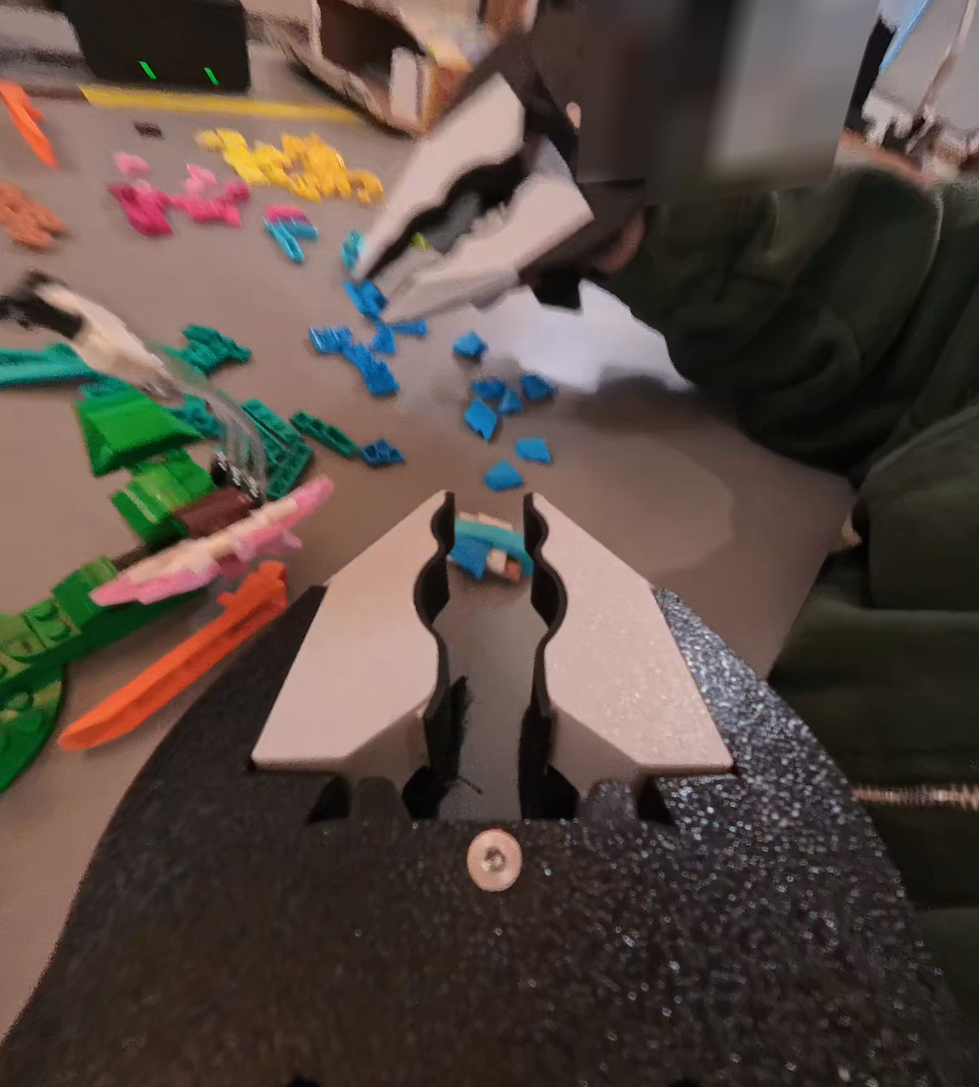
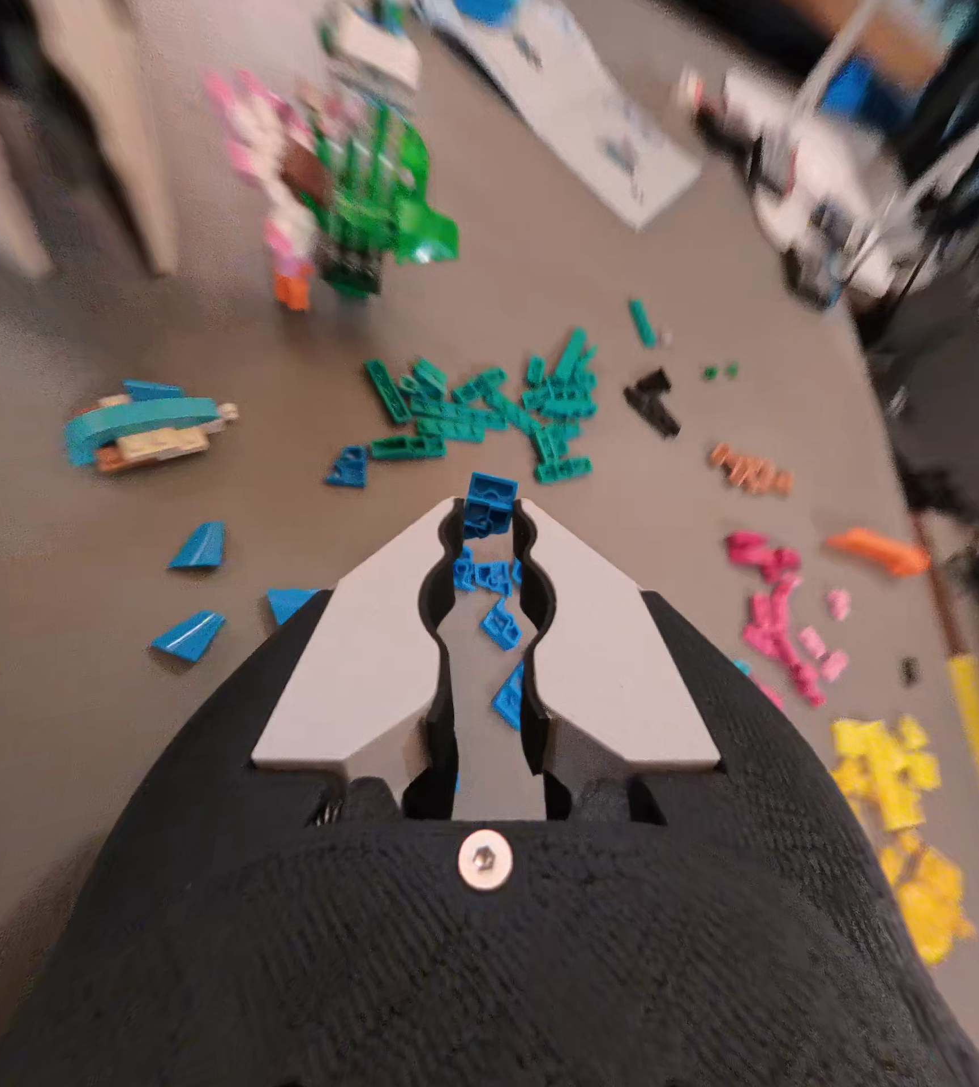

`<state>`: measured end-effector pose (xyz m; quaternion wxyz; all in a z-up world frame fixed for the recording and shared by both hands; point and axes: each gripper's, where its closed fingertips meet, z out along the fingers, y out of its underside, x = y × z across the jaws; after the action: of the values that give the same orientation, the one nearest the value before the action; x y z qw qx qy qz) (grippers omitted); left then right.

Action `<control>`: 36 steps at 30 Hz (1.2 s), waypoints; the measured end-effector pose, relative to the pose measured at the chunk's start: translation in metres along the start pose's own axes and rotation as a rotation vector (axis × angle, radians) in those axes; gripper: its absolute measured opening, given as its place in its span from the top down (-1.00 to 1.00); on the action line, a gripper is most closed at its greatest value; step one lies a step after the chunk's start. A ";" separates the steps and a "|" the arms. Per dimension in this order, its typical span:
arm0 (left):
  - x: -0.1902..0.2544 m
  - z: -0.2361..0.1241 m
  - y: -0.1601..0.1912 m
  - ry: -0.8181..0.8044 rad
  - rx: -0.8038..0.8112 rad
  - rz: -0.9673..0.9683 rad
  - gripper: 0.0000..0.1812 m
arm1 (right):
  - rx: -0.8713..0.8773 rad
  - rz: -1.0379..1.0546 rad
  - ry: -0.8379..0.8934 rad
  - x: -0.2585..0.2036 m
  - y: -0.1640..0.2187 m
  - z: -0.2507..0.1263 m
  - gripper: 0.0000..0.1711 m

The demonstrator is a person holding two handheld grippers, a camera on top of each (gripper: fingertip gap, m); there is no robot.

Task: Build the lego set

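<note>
My right gripper [image 2: 490, 500] is shut on a small blue lego piece [image 2: 492, 497], pinched between the fingertips above the grey table [image 2: 122, 676]. Loose blue pieces [image 2: 499, 623] lie under it. In the left wrist view the right gripper [image 1: 375, 294] hovers over the blue pile [image 1: 369, 359]. My left gripper [image 1: 487, 506] is open and empty, low over the table. A small blue, teal and tan sub-assembly [image 1: 490, 547] lies just beyond its tips; it also shows in the right wrist view [image 2: 146, 423].
A green plant build with pink petals [image 1: 122, 529] [image 2: 358, 194] stands to the left. An orange brick separator [image 1: 181, 659], teal pieces [image 2: 475, 406], pink pieces [image 2: 775, 617] and yellow pieces [image 2: 887, 782] lie around. A booklet [image 2: 581, 106], a cardboard box [image 1: 369, 59] and a green sleeve [image 1: 828, 294] border the area.
</note>
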<state>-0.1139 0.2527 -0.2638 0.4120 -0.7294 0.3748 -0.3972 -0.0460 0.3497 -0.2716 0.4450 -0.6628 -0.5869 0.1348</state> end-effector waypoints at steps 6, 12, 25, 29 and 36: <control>-0.007 0.008 -0.046 -0.010 0.187 -0.130 0.69 | 0.216 -0.480 0.020 -0.054 -0.042 -0.026 0.83; 0.013 0.031 -0.042 0.093 0.118 -0.160 0.67 | 0.228 -0.700 0.072 -0.073 -0.054 -0.029 0.84; 0.041 0.014 -0.057 0.124 0.288 0.285 0.98 | 0.504 0.162 -0.315 -0.078 -0.088 -0.062 0.76; 0.048 0.013 -0.057 0.151 0.296 0.317 0.98 | 0.530 0.228 -0.391 -0.085 -0.089 -0.068 0.90; 0.045 0.019 -0.050 0.162 0.265 0.241 0.90 | 0.482 0.193 -0.389 -0.089 -0.079 -0.063 0.97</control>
<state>-0.0680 0.2381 -0.2138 0.5173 -0.5843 0.4359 -0.4483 -0.0779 0.2360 -0.2072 0.4537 -0.5530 -0.5465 0.4355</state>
